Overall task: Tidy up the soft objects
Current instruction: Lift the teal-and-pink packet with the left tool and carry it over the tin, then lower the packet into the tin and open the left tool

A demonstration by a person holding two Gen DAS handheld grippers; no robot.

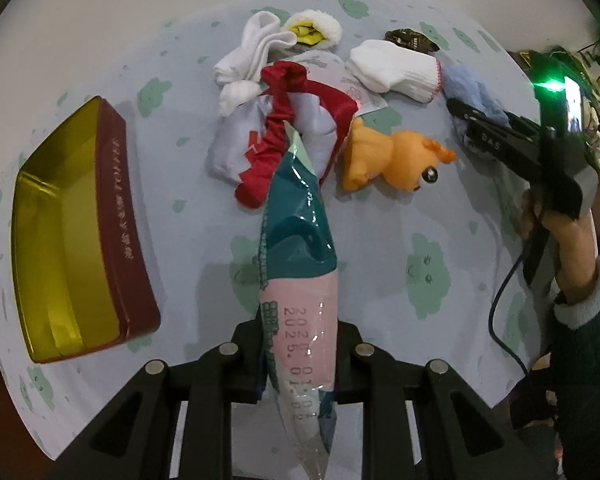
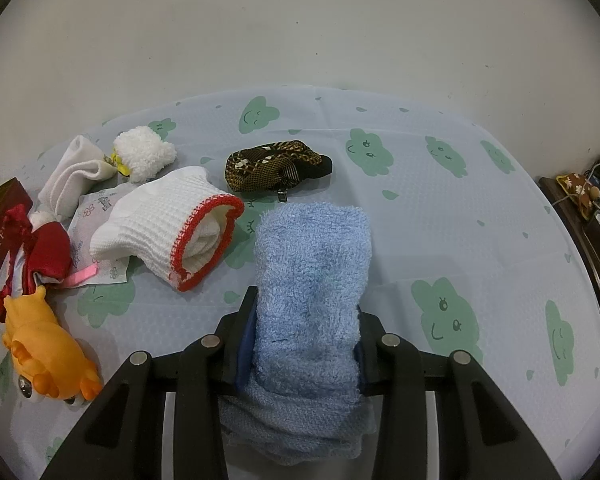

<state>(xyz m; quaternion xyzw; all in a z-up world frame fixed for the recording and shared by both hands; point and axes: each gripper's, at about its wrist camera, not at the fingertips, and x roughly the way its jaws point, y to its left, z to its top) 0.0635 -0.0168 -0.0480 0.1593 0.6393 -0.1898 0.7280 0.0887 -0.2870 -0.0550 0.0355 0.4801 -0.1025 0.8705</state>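
The left gripper is closed on a glossy teal and pink packet, which stands on edge between its 2 fingers and reaches forward over the blue tablecloth toward a heap of soft things. The right gripper is clamped on a blue towel, the cloth bunched between its fingers and spilling out behind them; in the left wrist view the same gripper sits at the right side of the table with the towel in its tip. To the left of the packet, well apart from the heap, lies an open tin with a gold inside and dark red walls. In the heap are a red and grey cloth bag, an orange plush toy just beside it, a white sock, a fluffy white and yellow piece and a white glove with a red cuff. Beyond the glove rests a brown patterned cloth.
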